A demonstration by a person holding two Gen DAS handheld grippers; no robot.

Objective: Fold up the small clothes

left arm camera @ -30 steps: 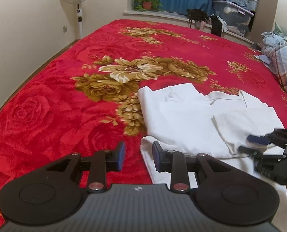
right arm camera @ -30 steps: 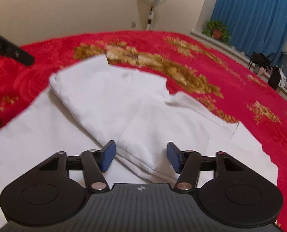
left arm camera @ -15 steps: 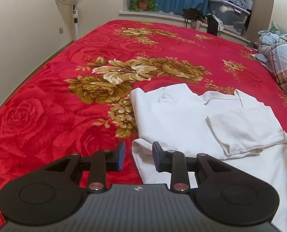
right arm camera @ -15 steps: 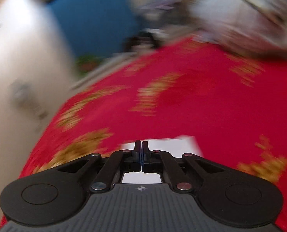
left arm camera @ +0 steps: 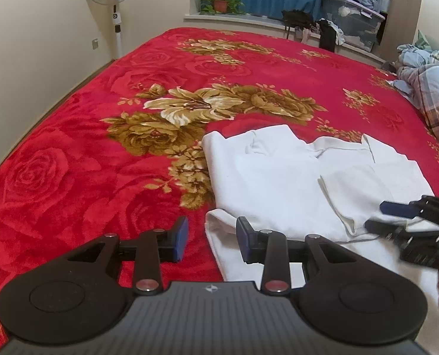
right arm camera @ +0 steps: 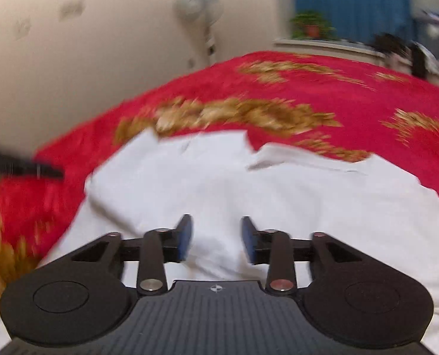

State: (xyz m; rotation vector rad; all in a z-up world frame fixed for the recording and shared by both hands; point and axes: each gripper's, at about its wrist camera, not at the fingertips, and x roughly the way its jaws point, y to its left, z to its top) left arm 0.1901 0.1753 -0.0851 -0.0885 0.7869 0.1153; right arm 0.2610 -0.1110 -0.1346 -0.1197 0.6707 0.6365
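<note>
A white shirt lies part-folded near the right edge of the red floral bed, one sleeve already turned in. Both the left gripper and right gripper hover with fingers apart, holding nothing; further folds appear to remain.

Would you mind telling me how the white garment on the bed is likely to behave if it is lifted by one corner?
The white garment looks thin and creased, so it would probably droop. Its folded sleeve lies loose on top and may fall open.
</note>
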